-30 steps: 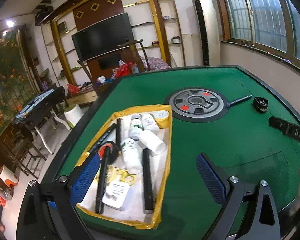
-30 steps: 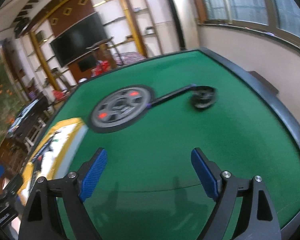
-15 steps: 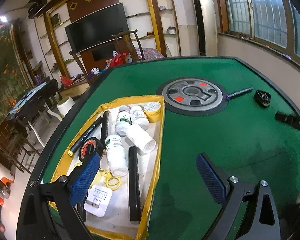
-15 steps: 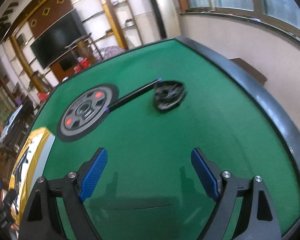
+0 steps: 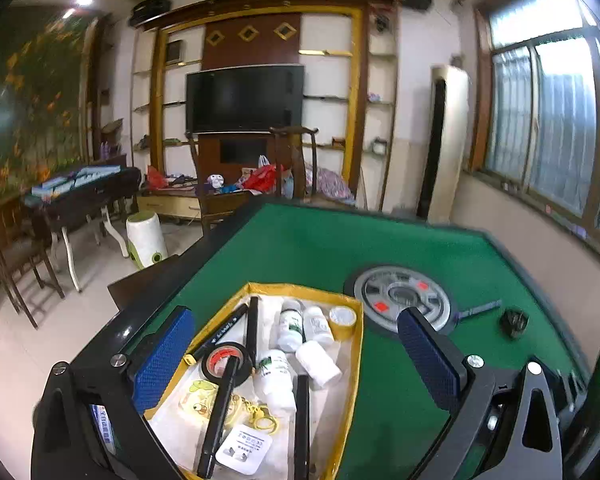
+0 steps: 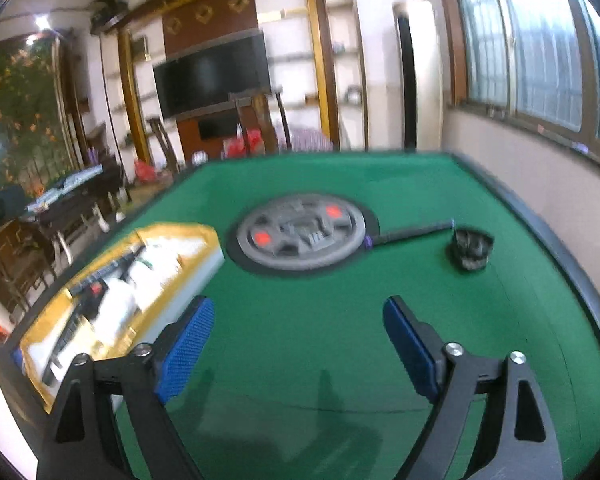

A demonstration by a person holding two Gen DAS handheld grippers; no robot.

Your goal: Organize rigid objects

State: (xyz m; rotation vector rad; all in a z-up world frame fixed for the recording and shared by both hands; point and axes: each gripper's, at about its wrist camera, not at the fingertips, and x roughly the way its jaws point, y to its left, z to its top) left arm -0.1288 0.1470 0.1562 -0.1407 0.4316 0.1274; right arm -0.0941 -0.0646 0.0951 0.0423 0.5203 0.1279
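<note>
A yellow-rimmed tray (image 5: 356, 344) on the green table holds white bottles (image 5: 290, 324), black pens (image 5: 220, 404), a black tape roll (image 5: 224, 362), a yellow tape roll (image 5: 342, 318) and a white tag (image 5: 244, 448). The tray also shows in the right wrist view (image 6: 204, 240). A black pen with a purple end (image 6: 412, 233) and a small black object (image 6: 471, 249) lie on the felt right of the grey round centre disc (image 6: 300, 232). My left gripper (image 5: 296, 360) is open above the tray. My right gripper (image 6: 296, 344) is open and empty over bare felt.
The table's black rim (image 6: 572, 264) runs close along the right side, with a wall and windows beyond. A black table (image 5: 80, 196), chairs and a white bin (image 5: 146, 240) stand on the floor to the left. A TV cabinet (image 5: 244, 98) is behind the table.
Both grippers have tilted up, showing more of the room. The right gripper's view has swung left, bringing the tray into sight. Both stay open and empty.
</note>
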